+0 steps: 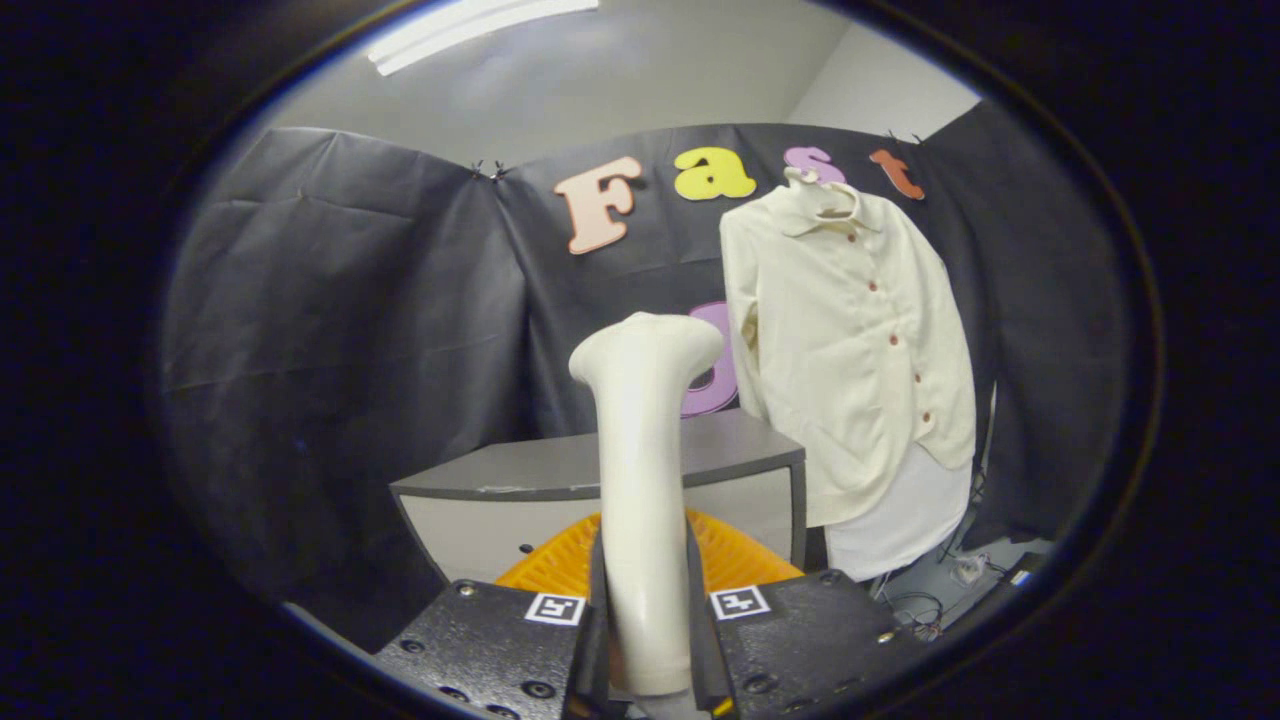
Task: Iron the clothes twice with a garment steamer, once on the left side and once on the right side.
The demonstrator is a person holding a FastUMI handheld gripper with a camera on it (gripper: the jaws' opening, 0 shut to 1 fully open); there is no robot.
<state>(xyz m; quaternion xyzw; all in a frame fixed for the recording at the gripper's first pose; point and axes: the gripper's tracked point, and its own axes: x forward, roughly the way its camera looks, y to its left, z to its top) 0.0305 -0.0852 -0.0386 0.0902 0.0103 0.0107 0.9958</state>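
the gripper (645, 620) is clamped on one smooth cream plastic garment steamer (642, 480), both fingers pressing its handle, which rises upright between them to a flared head. one cream long-sleeved buttoned shirt (850, 340) hangs on a hanger beyond the fingers and off to their right, well apart from the head, its long axis vertical. by my judgement the coming move is a reach forward and rightward. one grey cabinet (520, 480) and one orange ribbed basket (740, 560) lie just ahead.
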